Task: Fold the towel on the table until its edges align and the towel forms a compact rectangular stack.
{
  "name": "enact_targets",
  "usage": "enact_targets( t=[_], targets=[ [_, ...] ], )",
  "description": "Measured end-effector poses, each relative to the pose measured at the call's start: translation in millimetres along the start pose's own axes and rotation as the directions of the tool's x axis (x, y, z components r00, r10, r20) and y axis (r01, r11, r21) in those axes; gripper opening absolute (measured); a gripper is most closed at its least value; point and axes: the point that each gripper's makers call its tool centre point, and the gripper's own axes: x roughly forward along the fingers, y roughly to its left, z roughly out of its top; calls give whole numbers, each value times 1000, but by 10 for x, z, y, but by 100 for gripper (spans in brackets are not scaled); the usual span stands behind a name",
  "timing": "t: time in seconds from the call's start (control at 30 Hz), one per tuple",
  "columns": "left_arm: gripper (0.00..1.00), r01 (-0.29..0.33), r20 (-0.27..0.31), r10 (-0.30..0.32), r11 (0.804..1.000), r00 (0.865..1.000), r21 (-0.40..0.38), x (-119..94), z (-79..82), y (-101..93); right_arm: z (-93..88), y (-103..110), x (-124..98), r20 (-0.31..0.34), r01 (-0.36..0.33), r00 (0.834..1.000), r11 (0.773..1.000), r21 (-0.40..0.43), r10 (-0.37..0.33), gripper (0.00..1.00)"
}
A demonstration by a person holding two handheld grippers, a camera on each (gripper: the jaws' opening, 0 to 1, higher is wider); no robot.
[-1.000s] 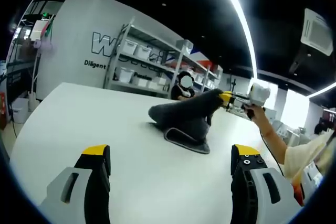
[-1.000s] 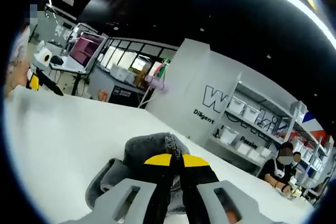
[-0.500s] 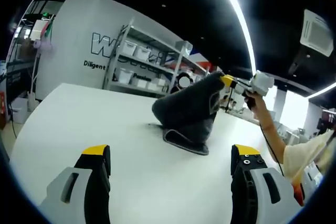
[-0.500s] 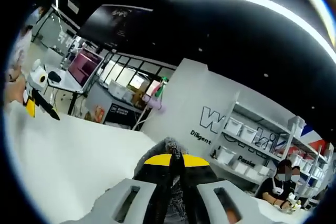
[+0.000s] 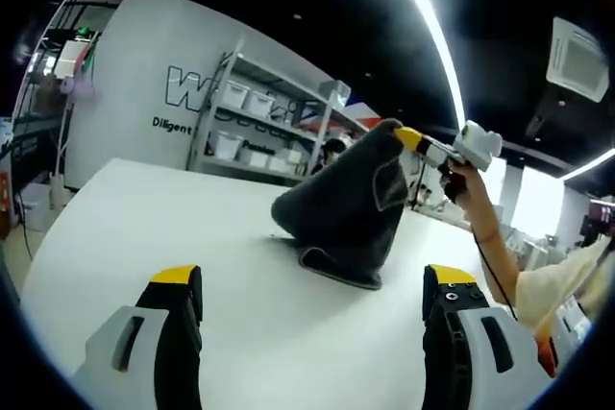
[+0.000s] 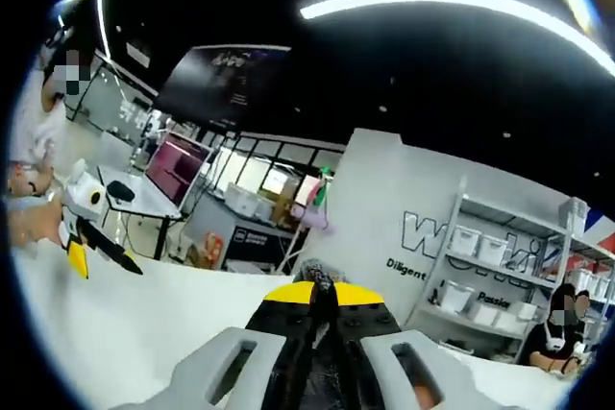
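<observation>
surface [image 5: 144,228]: white, wide, carries the towel toward its far right part
towel [image 5: 341,213]: dark grey, pulled up into a tall tent, long axis rising to a peak at upper right, lower folds lying on the surface
right hand-held gripper [image 5: 411,138]: raised above the surface, jaws pinched on the towel's peak
left hand-held gripper [image 5: 312,290]: low near the surface's near edge, jaws spread wide, holding nothing

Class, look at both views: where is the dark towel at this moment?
In the left gripper view, the towel hangs right of centre over the white table, its top corner pinched by the right gripper, its lower edge resting on the table.
</observation>
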Motion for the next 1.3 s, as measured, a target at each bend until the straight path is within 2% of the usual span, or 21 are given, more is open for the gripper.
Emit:
enact_targets(
  t=[0.27,0.43,0.57,0.83,1.03,1.07,1.1,1.3],
  targets=[
    [93,0,10,0,1000,1000,4,-23,41,9,-138,624,103,-6,-159,987,986,57,159,1],
    [93,-3,8,3,1000,1000,3,-20,30,12,-315,1051,95,-29,-278,959,952,129,284,1],
    [93,-5,5,5,1000,1000,2,-16,29,31,-499,1286,81,-58,-327,939,930,166,340,1],
    [93,-10,1,10,1000,1000,2,-12,25,54,-839,1748,12,-126,-424,879,876,232,459,1],
    [93,-10,2,10,1000,1000,2,-13,26,52,-1119,2108,-118,-188,-493,812,823,282,552,2],
    [93,-10,2,10,1000,1000,2,-13,27,52,-1137,2123,-124,-191,-495,810,821,286,555,2],
    [93,-9,2,9,1000,1000,2,-13,30,51,-1192,2175,-148,-203,-502,798,813,296,567,2],
    [93,-9,0,9,1000,1000,2,-11,20,43,-1360,2365,-237,-237,-529,760,788,315,605,2]
  ],
)
